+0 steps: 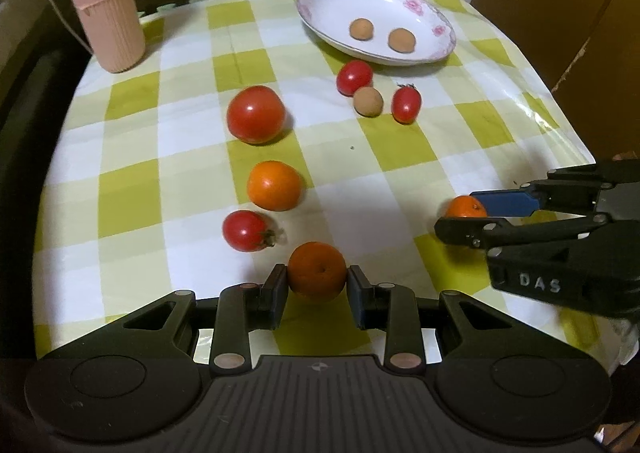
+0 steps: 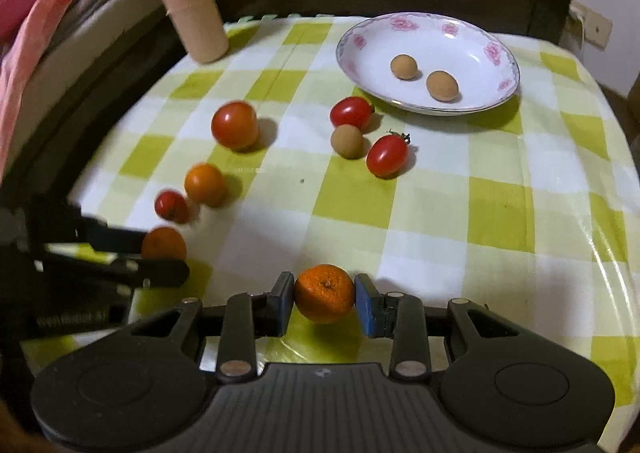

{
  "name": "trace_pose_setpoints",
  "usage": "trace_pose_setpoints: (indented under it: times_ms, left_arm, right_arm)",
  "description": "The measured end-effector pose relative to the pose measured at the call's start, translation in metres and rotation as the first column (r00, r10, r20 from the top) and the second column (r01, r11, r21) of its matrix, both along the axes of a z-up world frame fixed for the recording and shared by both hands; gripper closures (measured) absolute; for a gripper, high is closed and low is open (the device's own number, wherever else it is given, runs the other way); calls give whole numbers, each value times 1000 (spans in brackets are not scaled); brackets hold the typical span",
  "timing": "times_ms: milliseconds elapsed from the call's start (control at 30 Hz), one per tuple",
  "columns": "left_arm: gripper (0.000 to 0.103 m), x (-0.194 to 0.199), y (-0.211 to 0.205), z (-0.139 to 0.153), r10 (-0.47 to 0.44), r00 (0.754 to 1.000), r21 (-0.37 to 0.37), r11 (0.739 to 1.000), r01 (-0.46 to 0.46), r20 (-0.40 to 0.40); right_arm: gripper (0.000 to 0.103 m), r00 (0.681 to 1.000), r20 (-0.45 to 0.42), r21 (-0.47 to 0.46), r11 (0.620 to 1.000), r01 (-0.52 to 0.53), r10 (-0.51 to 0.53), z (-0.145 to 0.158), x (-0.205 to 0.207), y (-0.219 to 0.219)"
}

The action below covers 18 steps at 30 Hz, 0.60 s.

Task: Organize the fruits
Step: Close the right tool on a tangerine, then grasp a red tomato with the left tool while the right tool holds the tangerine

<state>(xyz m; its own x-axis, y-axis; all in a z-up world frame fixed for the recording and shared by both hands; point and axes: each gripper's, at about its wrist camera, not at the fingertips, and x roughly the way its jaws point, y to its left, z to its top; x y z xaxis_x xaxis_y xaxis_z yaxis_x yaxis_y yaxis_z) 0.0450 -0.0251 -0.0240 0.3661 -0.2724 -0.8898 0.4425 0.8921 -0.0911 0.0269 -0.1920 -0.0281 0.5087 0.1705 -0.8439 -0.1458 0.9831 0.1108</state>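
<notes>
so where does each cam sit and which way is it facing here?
Left wrist: on the left hand-held gripper, facing forward over the checked table toward the plate; its own fingers flank an orange; the right hand-held gripper enters at right.
Right wrist: on that right one, same heading; fingers flank another orange; the left one shows blurred at left.
Shared: plate, tomatoes, pink bottle, both oranges.

White letters "DAS" on the right claw (image 1: 466,218) body (left wrist view only)
</notes>
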Motion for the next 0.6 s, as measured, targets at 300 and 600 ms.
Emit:
trace_pose_setpoints:
  times_ms: [300, 600]
  left_arm:
    - [60, -4, -8, -10, -29, 1000, 26, 999, 29, -7]
    - [39, -2, -8, -7, -38, 999, 2, 999, 38, -1]
  right_arm:
    - [70, 999, -25, -43, 999, -24, 23, -14, -4, -3]
    - [55, 999, -33, -4, 999, -32, 32, -15, -8, -13]
